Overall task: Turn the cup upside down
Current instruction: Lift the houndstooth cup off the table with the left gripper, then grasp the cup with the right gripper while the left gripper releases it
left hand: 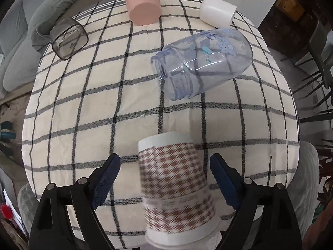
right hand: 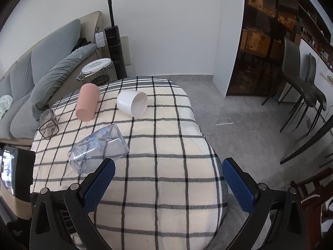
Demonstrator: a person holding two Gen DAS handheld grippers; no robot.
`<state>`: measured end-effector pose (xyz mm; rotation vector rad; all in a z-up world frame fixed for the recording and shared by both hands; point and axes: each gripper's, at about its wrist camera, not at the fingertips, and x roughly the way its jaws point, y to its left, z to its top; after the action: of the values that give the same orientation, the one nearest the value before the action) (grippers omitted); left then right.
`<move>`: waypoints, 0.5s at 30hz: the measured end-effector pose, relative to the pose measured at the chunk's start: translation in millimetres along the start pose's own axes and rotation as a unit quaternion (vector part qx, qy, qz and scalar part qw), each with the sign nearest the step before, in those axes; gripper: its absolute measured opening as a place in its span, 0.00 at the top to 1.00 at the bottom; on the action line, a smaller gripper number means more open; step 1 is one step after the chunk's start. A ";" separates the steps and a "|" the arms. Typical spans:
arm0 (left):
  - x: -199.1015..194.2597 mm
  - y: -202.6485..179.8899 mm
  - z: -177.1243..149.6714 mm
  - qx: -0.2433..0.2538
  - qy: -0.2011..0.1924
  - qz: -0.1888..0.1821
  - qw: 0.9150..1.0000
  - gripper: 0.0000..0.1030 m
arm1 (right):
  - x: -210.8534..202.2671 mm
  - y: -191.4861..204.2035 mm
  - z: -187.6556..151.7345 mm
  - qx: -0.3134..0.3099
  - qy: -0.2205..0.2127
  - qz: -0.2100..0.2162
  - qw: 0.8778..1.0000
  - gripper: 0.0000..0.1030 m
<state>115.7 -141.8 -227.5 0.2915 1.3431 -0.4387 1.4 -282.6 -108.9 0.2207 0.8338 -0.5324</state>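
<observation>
A paper cup [left hand: 177, 189] with a brown houndstooth pattern stands upside down on the checked cloth, wide rim down, slightly blurred. My left gripper [left hand: 165, 166] is open with its blue fingers on either side of the cup, not touching it. My right gripper [right hand: 167, 171] is open and empty above the near part of the table. The houndstooth cup is not in the right wrist view.
A clear blue bottle [left hand: 204, 62] [right hand: 97, 148], a pink cup [left hand: 143, 2] [right hand: 86, 104], a white cup [left hand: 217, 11] [right hand: 133, 102] and a smoky square cup [left hand: 68, 39] [right hand: 49, 128] lie on their sides on the checked tablecloth [left hand: 83, 104] [right hand: 166, 187]. A sofa [right hand: 41, 73] stands left, chairs [right hand: 301, 83] right.
</observation>
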 end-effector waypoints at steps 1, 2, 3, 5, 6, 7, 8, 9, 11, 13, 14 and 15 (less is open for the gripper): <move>-2.8 2.5 -2.5 -0.002 0.000 0.002 1.000 0.14 | -1.1 1.2 -0.1 -0.001 0.000 0.001 1.000 0.00; -7.9 7.1 -7.7 -0.004 -0.001 0.000 1.000 0.14 | -3.3 2.9 0.5 -0.003 0.000 0.002 1.000 0.00; -13.9 11.6 -11.2 -0.008 -0.002 -0.001 1.000 0.14 | -6.4 5.0 1.5 -0.004 0.000 0.004 1.000 0.00; -28.9 21.5 -23.9 -0.014 -0.008 0.003 1.000 0.14 | -13.3 10.9 4.3 -0.007 -0.002 0.011 1.000 0.00; -39.1 28.6 -30.0 -0.020 -0.017 0.012 1.000 0.14 | -16.2 14.8 5.6 -0.009 -0.004 0.015 1.000 0.00; -46.6 33.4 -34.5 -0.027 -0.027 0.020 0.999 0.14 | -19.8 20.9 7.0 -0.012 -0.003 0.021 1.000 0.00; -52.5 38.0 -37.3 -0.032 -0.035 0.025 0.999 0.14 | -21.7 26.3 7.2 -0.014 0.000 0.027 1.000 0.00; -63.2 47.7 -43.1 -0.042 -0.048 0.033 0.997 0.13 | -22.9 33.3 7.1 -0.015 0.008 0.037 0.999 0.00; -75.6 60.8 -49.2 -0.053 -0.061 0.040 0.996 0.12 | -22.0 46.6 4.8 -0.017 0.025 0.051 0.998 0.00; -86.0 74.8 -54.8 -0.067 -0.067 0.039 0.995 0.12 | -16.1 61.5 1.6 -0.019 0.060 0.070 0.996 0.00; -93.2 85.8 -59.1 -0.076 -0.071 0.035 0.994 0.12 | -12.1 68.3 1.1 -0.017 0.080 0.081 0.993 0.00; -100.5 96.2 -62.0 -0.087 -0.077 0.036 0.993 0.12 | -7.9 74.4 0.5 -0.013 0.102 0.091 0.991 0.00</move>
<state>90.1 -15.2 -146.7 0.1575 1.2069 -0.2763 36.8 -216.8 -104.0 0.3275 1.0068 -0.3309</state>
